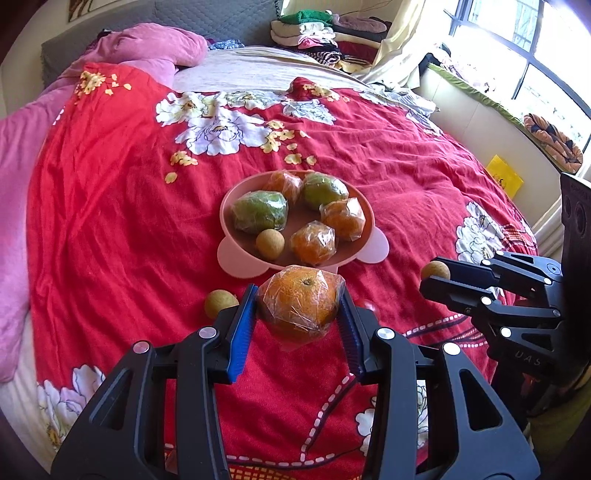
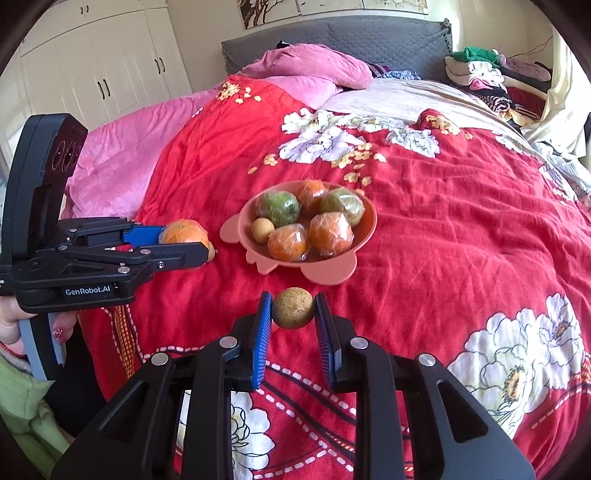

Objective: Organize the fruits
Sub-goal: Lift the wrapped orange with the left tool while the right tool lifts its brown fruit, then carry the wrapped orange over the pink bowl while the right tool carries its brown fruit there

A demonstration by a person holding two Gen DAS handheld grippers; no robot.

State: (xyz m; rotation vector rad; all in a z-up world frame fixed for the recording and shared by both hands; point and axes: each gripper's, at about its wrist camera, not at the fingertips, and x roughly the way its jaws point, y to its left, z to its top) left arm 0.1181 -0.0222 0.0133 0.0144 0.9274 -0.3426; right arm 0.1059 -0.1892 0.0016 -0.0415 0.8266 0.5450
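A pink bowl sits on the red floral bedspread and holds several plastic-wrapped orange and green fruits plus one small brown longan. It also shows in the right wrist view. My left gripper is shut on a wrapped orange, held just in front of the bowl. My right gripper is shut on a brown longan, held in front of the bowl. Another longan lies on the bedspread left of the left gripper.
The bedspread covers a wide bed with pink pillows at the head. Folded clothes are stacked at the far right corner. A window ledge runs along the right side. White wardrobes stand at the left.
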